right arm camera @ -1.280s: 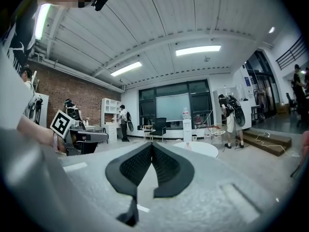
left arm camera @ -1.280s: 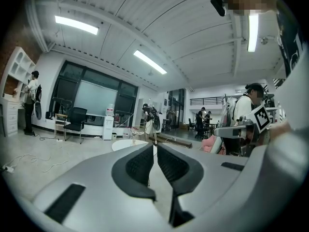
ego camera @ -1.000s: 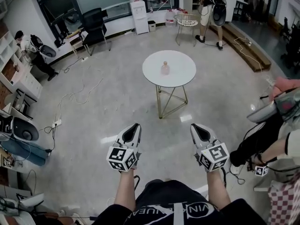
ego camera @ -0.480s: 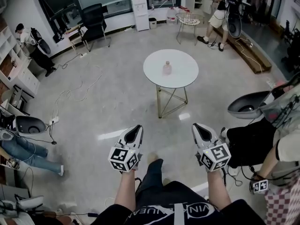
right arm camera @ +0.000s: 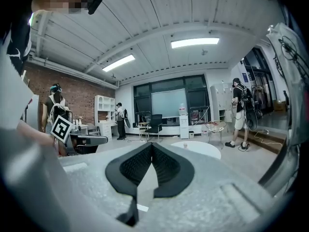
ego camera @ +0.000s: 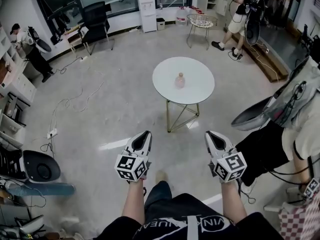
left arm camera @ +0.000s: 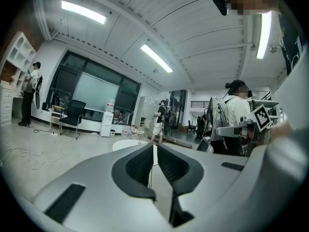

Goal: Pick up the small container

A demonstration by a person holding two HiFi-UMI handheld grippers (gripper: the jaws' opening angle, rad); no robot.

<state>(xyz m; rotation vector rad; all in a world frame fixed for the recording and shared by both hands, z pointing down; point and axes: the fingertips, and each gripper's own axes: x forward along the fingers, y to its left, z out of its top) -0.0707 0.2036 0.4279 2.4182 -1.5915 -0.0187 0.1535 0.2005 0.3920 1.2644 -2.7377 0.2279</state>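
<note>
Left tool (ego camera: 144, 136) and right tool (ego camera: 211, 135) are closed, empty, well apart from the small container (ego camera: 180, 80).

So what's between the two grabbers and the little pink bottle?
Only grey floor, then the round white table that the bottle stands on. Nothing else is in the way. The head view shows it.

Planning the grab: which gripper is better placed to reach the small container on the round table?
Right, barely. Left gripper and right gripper are both shut, far from the table; the container sits marginally nearer the right.
</note>
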